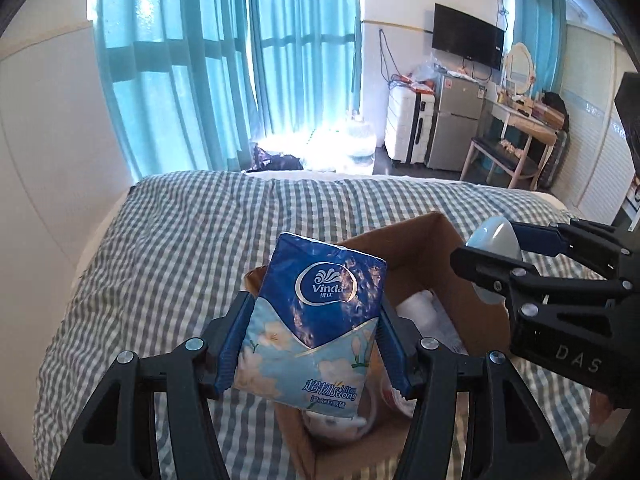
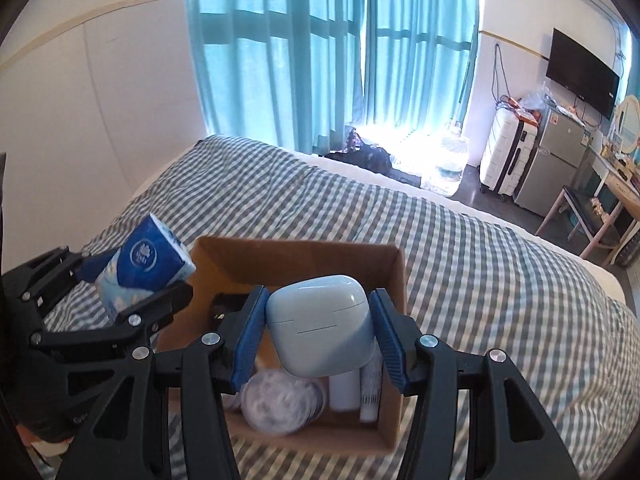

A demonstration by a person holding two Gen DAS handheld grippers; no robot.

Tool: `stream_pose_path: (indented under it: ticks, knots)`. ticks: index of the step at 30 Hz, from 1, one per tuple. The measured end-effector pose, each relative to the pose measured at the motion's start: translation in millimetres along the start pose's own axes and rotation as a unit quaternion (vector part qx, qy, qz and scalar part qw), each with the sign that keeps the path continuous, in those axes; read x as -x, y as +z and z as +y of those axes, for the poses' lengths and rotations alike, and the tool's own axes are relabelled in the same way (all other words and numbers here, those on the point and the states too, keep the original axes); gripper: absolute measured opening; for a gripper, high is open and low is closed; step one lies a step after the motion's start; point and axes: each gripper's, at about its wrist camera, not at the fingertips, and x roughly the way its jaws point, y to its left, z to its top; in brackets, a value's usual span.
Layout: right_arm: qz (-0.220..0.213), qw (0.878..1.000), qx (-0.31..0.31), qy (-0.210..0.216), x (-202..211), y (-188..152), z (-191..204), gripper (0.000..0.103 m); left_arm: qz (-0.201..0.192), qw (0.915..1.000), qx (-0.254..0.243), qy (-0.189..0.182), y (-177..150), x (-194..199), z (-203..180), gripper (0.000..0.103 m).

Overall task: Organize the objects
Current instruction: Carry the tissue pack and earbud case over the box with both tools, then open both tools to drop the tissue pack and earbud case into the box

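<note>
Cardboard box [image 2: 394, 280] at lower centre of the frame, on the checked bed [image 2: 480, 248] — left tool [image 1: 312, 344] gripping a tissue pack [image 1: 316, 320], right tool [image 2: 316, 332] clamping an earbud case [image 2: 320, 328] — both apparently ready for release inside.

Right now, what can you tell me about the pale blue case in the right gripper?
The earbud case is a smooth, glossy pale blue plastic shell with rounded corners and a thin lid seam, lid closed. The right gripper clamps it by its two sides between blue ribbed pads. It is held in the air above the open cardboard box, touching nothing else. From the left wrist view it shows edge-on.
</note>
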Motion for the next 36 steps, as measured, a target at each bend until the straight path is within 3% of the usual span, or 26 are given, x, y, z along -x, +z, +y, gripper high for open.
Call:
stream_pose_path:
  ticks: [14, 20, 36]
  knots:
    - [0.019, 1.000, -0.025, 0.004, -78, 5, -22, 0.052, 0.045, 0.9985, -0.006, -0.031, -5, -77, -11, 0.060]
    - [0.022, 0.999, -0.026, 0.009, -88, -3, -25, 0.052, 0.057, 0.9973, -0.028, -0.037, -10, -87, -21, 0.060]
    - [0.025, 0.999, -0.030, 0.022, -83, -14, -22, 0.053, 0.088, 0.9944, -0.005, -0.060, -14, -96, -17, 0.064]
